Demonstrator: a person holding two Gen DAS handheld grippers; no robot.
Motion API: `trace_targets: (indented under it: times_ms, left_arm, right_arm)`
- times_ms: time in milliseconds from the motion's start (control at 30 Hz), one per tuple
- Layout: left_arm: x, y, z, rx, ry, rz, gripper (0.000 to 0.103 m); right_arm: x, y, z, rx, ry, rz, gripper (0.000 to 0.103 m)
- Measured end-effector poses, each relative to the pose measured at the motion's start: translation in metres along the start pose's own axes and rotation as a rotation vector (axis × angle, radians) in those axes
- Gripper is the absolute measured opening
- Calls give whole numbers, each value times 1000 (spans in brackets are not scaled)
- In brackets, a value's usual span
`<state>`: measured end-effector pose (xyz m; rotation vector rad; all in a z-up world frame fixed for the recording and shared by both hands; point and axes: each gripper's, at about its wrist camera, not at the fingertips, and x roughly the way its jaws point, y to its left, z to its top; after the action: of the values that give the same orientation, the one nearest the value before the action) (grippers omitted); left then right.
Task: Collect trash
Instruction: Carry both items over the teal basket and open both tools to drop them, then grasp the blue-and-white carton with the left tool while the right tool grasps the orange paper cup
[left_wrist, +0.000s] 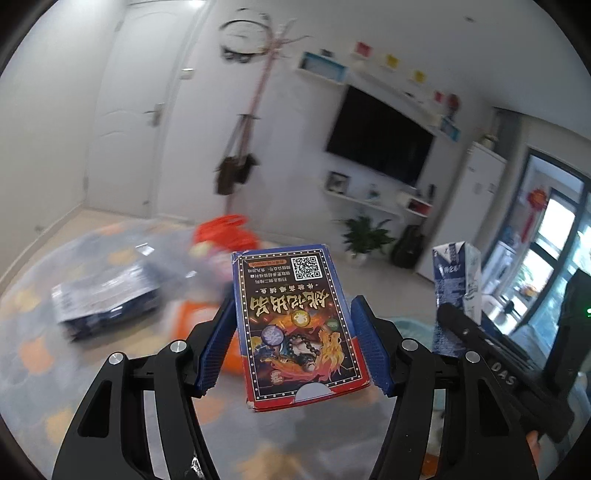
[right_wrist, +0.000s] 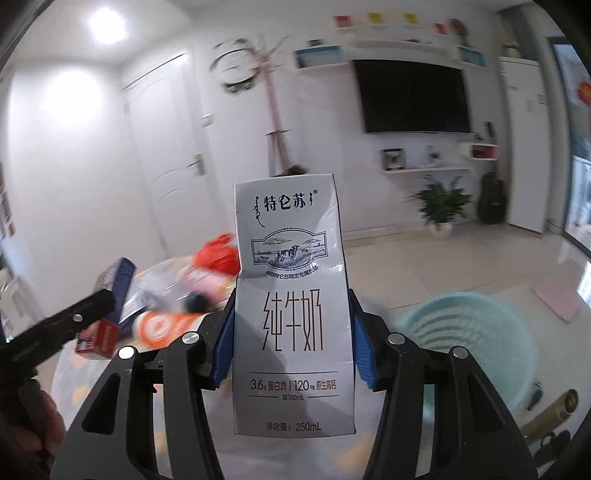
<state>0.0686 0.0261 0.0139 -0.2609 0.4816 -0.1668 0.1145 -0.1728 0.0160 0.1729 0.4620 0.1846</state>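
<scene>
- Two hand-held grippers carry trash above the tabletop (left_wrist: 33, 354); we hold the left hand-held gripper (left_wrist: 295, 328) half closed, its blue pads clamped on the card box (left_wrist: 299, 328).
- Our right hand-held gripper (right_wrist: 291, 332) grips the grey milk carton (right_wrist: 291, 314) upright, jaws likewise partly closed against its sides.
- Farther off on the tabletop lie blurred wrappers and an orange bag (left_wrist: 225, 232).
- Right of the tabletop, on the floor, stands a pale blue basket (right_wrist: 469, 332); beyond it a potted plant (right_wrist: 441, 206) by the wall.
</scene>
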Motion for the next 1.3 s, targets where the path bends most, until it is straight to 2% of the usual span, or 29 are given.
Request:
trace_targets:
  times_ms: [133, 267, 367, 567, 767, 867, 1000, 1100, 1300]
  left_arm:
    - [37, -45, 7, 35, 29, -78, 61]
    - [77, -87, 0, 56, 83, -162, 61]
    - [106, -109, -10, 63, 135, -214, 61]
    - [185, -153, -45, 82, 312, -300, 62]
    - [248, -169, -84, 92, 473, -291, 62]
    - [268, -174, -93, 115, 524, -265, 62]
    - [273, -179, -92, 145, 520, -242, 61]
    - [258, -174, -85, 127, 495, -276, 69]
    - [229, -162, -72, 94, 434, -292, 69]
  right_arm:
    - [1, -54, 7, 68, 5, -104, 50]
    - [10, -102, 1, 132, 44, -195, 50]
    - [23, -137, -10, 196, 99, -258, 50]
    - [58, -209, -46, 350, 259, -347, 50]
    - [92, -241, -79, 409, 394, -381, 50]
    - [96, -248, -89, 420, 419, -386, 50]
    - [97, -262, -94, 451, 435, -378, 50]
    - [92, -259, -92, 451, 426, -380, 50]
    - [78, -255, -81, 451, 396, -379, 51]
